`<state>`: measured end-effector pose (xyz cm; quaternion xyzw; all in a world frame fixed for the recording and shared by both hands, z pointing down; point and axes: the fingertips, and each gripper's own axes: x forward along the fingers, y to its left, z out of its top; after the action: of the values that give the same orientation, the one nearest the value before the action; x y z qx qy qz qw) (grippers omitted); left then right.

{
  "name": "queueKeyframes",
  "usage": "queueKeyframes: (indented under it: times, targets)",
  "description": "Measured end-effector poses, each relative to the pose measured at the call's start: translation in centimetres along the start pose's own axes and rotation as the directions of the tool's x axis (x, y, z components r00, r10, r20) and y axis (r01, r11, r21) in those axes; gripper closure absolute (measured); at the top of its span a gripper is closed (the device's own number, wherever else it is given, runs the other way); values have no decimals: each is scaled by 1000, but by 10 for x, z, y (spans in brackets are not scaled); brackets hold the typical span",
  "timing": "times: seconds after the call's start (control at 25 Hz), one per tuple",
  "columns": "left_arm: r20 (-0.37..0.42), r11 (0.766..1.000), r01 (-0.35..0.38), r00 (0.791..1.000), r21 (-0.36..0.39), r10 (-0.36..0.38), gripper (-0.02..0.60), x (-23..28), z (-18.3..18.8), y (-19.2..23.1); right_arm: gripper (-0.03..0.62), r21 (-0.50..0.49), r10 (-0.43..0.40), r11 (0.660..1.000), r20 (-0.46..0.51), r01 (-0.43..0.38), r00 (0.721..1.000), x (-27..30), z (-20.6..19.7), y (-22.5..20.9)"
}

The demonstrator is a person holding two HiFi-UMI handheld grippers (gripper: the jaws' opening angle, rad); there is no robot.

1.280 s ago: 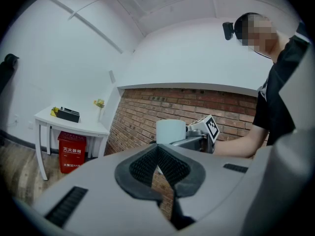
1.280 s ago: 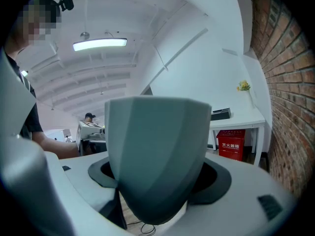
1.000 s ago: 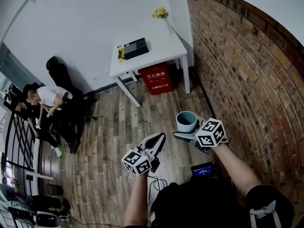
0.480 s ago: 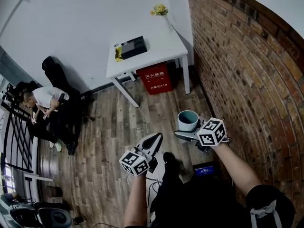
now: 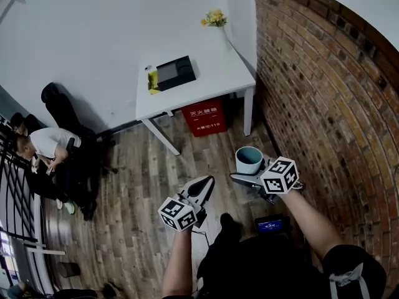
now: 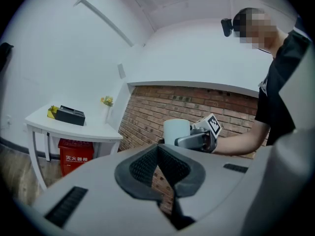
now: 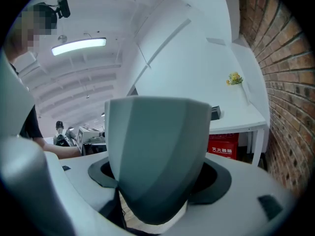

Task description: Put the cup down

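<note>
A pale teal cup [image 5: 249,159] is upright in the air over the wooden floor, with my right gripper [image 5: 244,174] shut on its lower part. In the right gripper view the cup [image 7: 155,156] fills the middle, seated between the two jaws. My left gripper [image 5: 204,187] hangs to the cup's left, shut, with nothing between its pads. From the left gripper view I see its pads [image 6: 158,154] meeting, and beyond them the cup [image 6: 176,131] in the right gripper [image 6: 193,139]. The white table [image 5: 215,83] stands ahead against the wall.
On the table lie a black box [image 5: 174,72], a yellow item [image 5: 153,81] and a vase of yellow flowers [image 5: 214,18]. A red box [image 5: 206,117] sits under it. A brick wall [image 5: 324,104] runs along the right. People sit at the far left [image 5: 47,145].
Both grippers and the cup have travelled forward across the floor toward the white table, which now looks nearer and larger. The grip on the cup is unchanged.
</note>
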<state>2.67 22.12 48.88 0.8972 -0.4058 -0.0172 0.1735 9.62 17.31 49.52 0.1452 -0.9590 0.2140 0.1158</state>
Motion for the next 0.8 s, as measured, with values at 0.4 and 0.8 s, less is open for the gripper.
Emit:
queueKeyframes:
  times: [0.4, 0.8]
  targets:
    - [-24, 1000, 23, 999, 12, -22, 574, 19, 42, 128, 214, 21, -32, 999, 4, 32, 999, 102, 59, -60]
    - [-29, 1000, 18, 999, -9, -19, 574, 65, 59, 212, 214, 41, -21, 999, 2, 21, 1000, 162, 93, -135]
